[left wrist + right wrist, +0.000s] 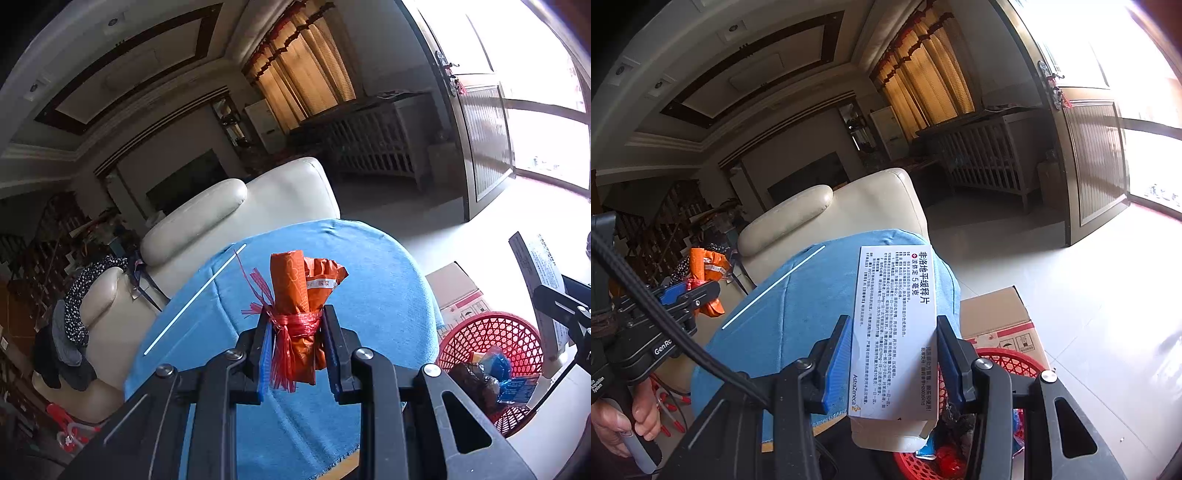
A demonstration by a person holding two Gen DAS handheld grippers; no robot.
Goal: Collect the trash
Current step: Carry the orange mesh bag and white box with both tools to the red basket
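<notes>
My left gripper (295, 325) is shut on an orange wrapper bundle (299, 291) tied with red plastic strands, held upright over the blue cloth (369, 280). That same bundle (707, 271) and the left gripper (689, 291) show at the left of the right wrist view. My right gripper (892, 339) is shut on a white medicine box (894, 332) with printed text, held upright; the box (541, 280) appears at the right edge of the left wrist view. A red mesh basket (495, 332) with trash in it sits low on the right, and in the right wrist view the basket (1008, 362) lies just under the box.
A cream leather sofa (236, 214) stands behind the blue-covered table. A cardboard box (1001, 317) sits on the pale tiled floor beside the basket. A white straw-like stick (195, 299) lies on the cloth. A hand (631, 421) grips the left tool's handle.
</notes>
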